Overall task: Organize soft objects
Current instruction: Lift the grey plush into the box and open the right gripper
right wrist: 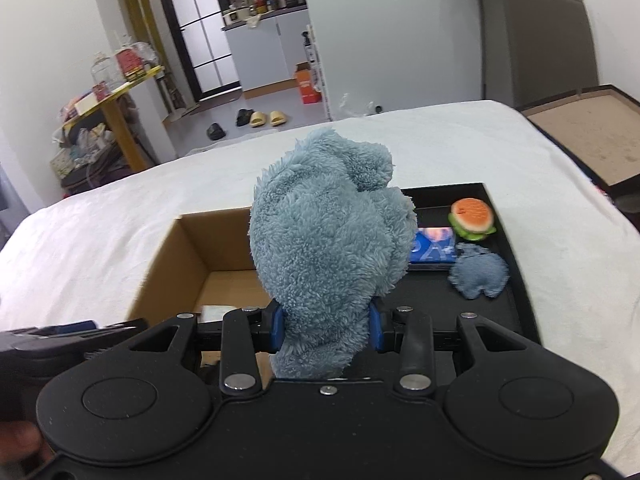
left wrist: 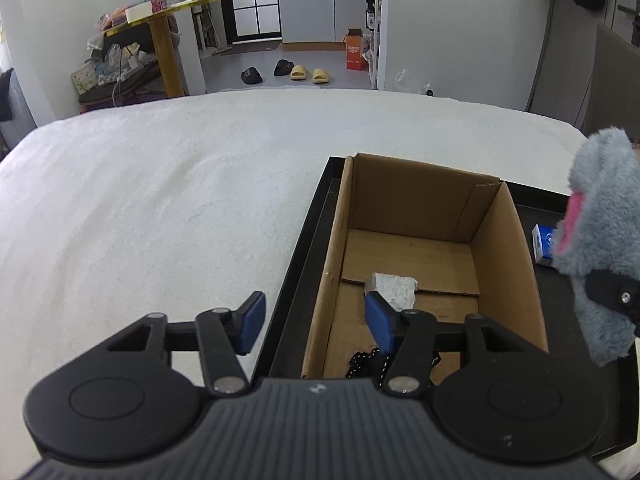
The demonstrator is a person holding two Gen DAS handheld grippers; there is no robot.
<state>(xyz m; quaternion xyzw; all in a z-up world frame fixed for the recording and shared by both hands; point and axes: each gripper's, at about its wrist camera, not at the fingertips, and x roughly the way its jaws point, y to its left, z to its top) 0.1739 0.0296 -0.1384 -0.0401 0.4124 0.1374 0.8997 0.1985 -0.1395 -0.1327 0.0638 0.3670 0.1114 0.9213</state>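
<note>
Your right gripper (right wrist: 326, 326) is clenched on the grey-blue plush toy (right wrist: 324, 248), its blue pads pressed into the fur low on the body, so the toy stands upright above the black tray (right wrist: 516, 280) and blocks much of what lies ahead. Your left gripper (left wrist: 314, 326) has nothing between its fingers; its jaws stand apart, straddling the near left wall of the cardboard box (left wrist: 420, 240), one blue pad over the white bedcover (left wrist: 160, 200) and the other inside the box.

The box sits at the left end of the tray. On its floor lie a crumpled white wad (left wrist: 394, 288), just beyond your left gripper's inner pad, and a black cord (left wrist: 366, 360) with pale flecks at the near edge. To the right of the box, on the tray, are a blue packet (right wrist: 434, 250), a small burger-shaped toy (right wrist: 472, 220) and a denim-blue stuffed piece (right wrist: 478, 274), all near one another.

From the left wrist, you see the plush only at the right edge, with a pink patch on it and a black finger of the other gripper across its lower part; the burger and the denim piece are hidden there. From the right wrist, the plush hides most of the box's interior, and the cord cannot be made out. Your left gripper shows there only as a dark, blurred shape at the lower left.

Beyond the bed lie slippers (left wrist: 306, 74) on the floor and a cluttered yellow table (left wrist: 164, 20).
</note>
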